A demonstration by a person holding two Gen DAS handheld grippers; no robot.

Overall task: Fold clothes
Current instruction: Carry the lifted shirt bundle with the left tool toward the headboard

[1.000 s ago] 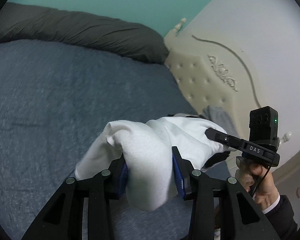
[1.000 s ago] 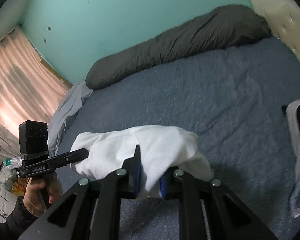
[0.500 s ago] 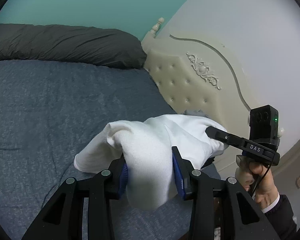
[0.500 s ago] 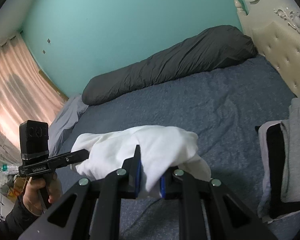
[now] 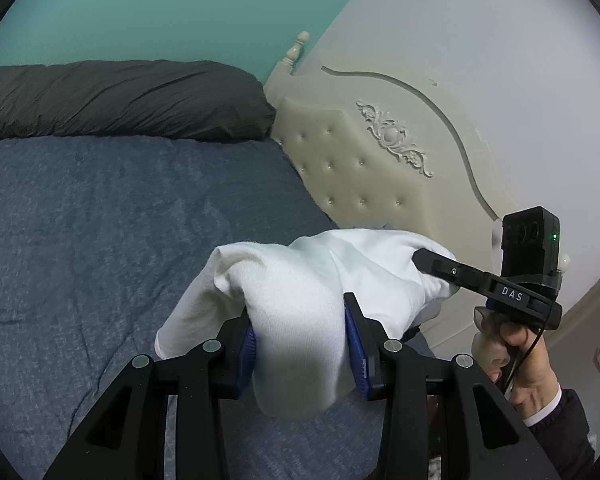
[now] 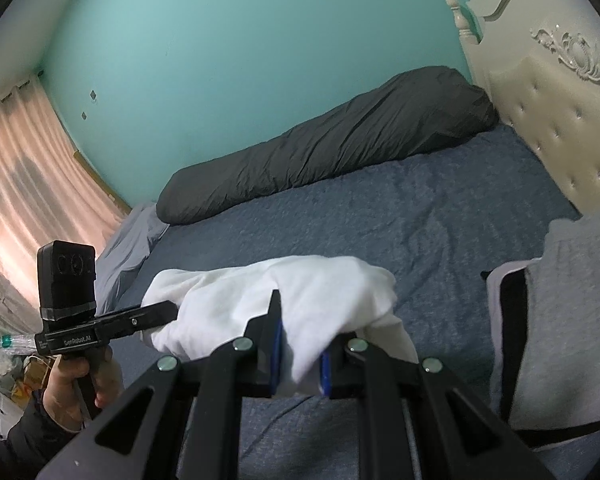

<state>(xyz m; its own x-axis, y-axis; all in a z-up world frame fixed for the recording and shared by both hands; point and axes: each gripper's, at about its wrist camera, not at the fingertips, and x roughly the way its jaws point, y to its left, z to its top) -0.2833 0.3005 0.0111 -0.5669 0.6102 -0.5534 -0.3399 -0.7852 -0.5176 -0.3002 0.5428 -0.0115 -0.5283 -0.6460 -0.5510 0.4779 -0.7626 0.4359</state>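
A folded white garment [image 5: 300, 300] hangs in the air between both grippers, above the blue bedspread [image 5: 100, 240]. My left gripper [image 5: 300, 344] is shut on one end of it, cloth bulging between the blue pads. My right gripper [image 6: 300, 356] is shut on the other end of the white garment [image 6: 300, 296]. The right gripper also shows in the left wrist view [image 5: 436, 262], its tip in the cloth. The left gripper shows in the right wrist view [image 6: 156, 314] at the cloth's left end.
A stack of folded clothes, grey on top [image 6: 572, 320], lies on the bed at the right by the cream tufted headboard [image 5: 360, 168]. A dark grey rolled duvet [image 6: 340, 148] lies along the teal wall. Pink curtains [image 6: 24, 184] hang at left.
Both grippers have carried the white garment towards the headboard and turned right. The folded stack now fills more of the right wrist view. Both grips are unchanged.
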